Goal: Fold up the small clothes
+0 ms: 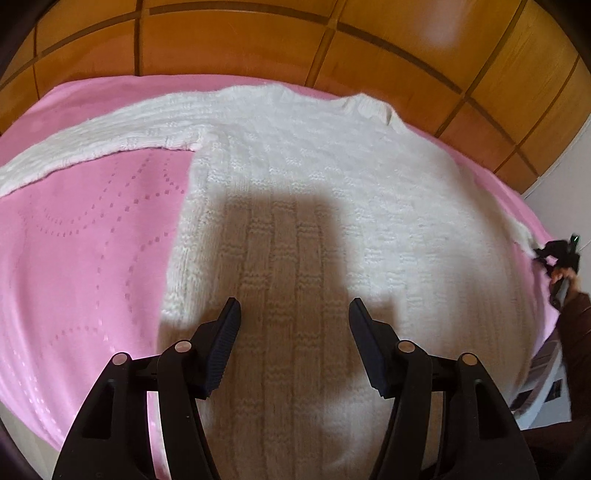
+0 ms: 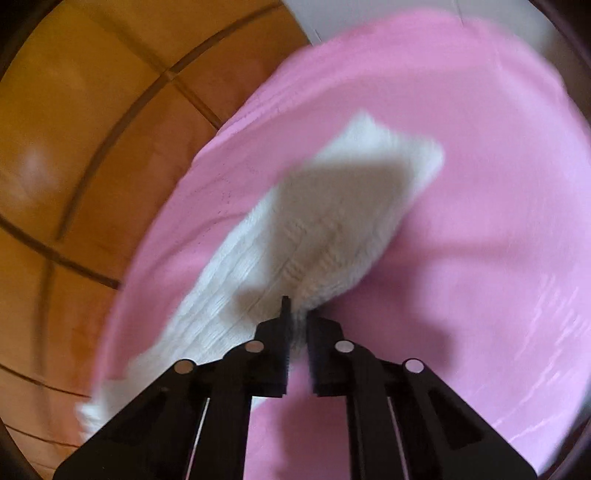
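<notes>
A white knitted sweater (image 1: 332, 177) lies spread flat on a pink cover (image 1: 74, 240). One of its sleeves (image 1: 110, 136) stretches out to the left. My left gripper (image 1: 294, 302) hovers open over the sweater's lower body, with nothing between its fingers. It casts a shadow on the knit. The other sleeve (image 2: 343, 199) runs away from my right gripper (image 2: 298, 314), which is shut on that sleeve's edge. The right wrist view is blurred. In the left wrist view the right gripper (image 1: 557, 253) shows small at the far right edge, at the sleeve's end.
Wooden parquet floor (image 1: 258, 44) lies beyond the far edge of the pink cover. A person's brown sleeve (image 1: 576, 332) is at the right edge, with a white printed object (image 1: 543, 373) below it. A pale wall (image 2: 351, 14) stands beyond the cover.
</notes>
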Action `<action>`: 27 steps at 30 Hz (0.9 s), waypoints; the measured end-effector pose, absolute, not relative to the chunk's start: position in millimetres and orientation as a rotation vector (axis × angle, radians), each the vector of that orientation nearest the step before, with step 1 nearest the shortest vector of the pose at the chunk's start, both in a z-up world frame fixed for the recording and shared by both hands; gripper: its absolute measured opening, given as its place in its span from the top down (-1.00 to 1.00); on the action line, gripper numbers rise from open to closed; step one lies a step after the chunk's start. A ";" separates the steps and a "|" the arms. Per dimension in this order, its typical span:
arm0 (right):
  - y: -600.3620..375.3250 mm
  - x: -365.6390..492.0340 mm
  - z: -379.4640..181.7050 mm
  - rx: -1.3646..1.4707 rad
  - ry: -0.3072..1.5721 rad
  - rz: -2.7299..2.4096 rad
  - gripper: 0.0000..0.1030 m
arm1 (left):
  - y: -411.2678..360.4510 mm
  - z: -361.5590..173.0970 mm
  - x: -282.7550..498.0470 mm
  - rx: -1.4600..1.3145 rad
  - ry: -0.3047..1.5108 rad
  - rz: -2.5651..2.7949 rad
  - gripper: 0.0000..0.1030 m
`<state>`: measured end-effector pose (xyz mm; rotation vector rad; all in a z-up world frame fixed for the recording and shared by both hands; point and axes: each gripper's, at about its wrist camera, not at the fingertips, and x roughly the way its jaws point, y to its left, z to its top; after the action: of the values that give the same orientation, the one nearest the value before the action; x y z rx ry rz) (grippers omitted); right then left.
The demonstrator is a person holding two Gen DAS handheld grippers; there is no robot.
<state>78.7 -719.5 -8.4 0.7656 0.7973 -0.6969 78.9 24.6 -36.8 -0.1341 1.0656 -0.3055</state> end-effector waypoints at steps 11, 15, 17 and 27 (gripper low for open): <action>-665.2 132.6 47.7 0.568 0.733 -0.564 0.91 | 20.2 -45.2 91.7 -0.108 1.057 -0.296 -0.25; -588.0 156.3 69.7 0.498 0.722 -0.347 0.91 | 25.1 -42.7 91.3 -0.149 1.047 -0.315 -0.25; -546.4 172.2 75.8 0.461 0.733 -0.242 0.91 | 26.7 -41.3 90.8 -0.164 1.040 -0.320 -0.25; -297.7 206.5 51.6 0.208 0.862 0.159 0.91 | 35.1 -25.5 91.8 -0.228 0.981 -0.354 -0.25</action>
<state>206.5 -297.7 51.6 0.2076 0.8623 0.1589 91.8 35.1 -25.5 -0.2282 0.9813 -0.3537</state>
